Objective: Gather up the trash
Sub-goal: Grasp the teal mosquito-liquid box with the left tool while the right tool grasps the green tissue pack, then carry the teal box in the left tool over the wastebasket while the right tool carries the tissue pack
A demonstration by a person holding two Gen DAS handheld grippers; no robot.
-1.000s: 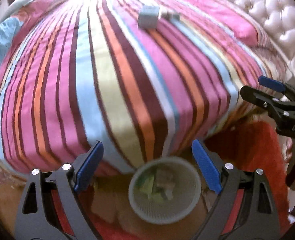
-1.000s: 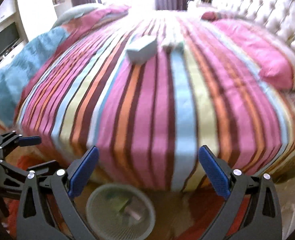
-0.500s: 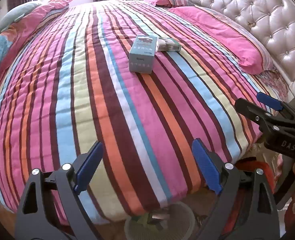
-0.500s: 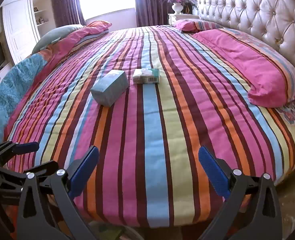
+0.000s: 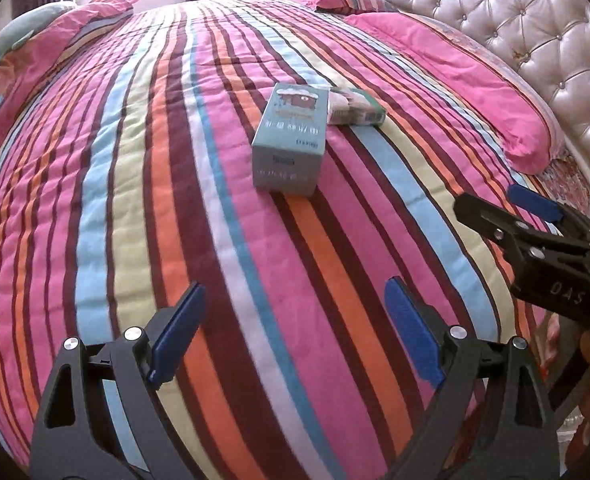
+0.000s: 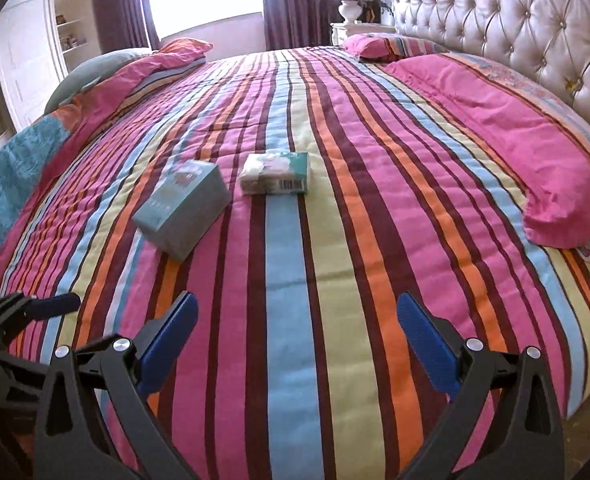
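A teal cardboard box (image 5: 291, 140) lies on the striped bedspread (image 5: 135, 200), and a green-and-white tissue pack (image 5: 355, 108) lies just beyond it. Both show in the right wrist view too: the teal box (image 6: 183, 208) to the left, the tissue pack (image 6: 275, 172) to its right. My left gripper (image 5: 295, 332) is open and empty, over the bed's near part, short of the box. My right gripper (image 6: 295, 340) is open and empty, also short of both items. The right gripper shows at the right of the left wrist view (image 5: 535, 236).
A pink pillow (image 6: 515, 152) lies along the tufted headboard (image 6: 515, 28) on the right. A folded pink and teal quilt (image 6: 75, 112) lies on the bed's left side. A nightstand with a flower vase (image 6: 351, 4) stands at the far end.
Both grippers have risen and moved forward over the bed. The mesh waste basket below the bed's edge has dropped out of both views. The box and pack look nearer.
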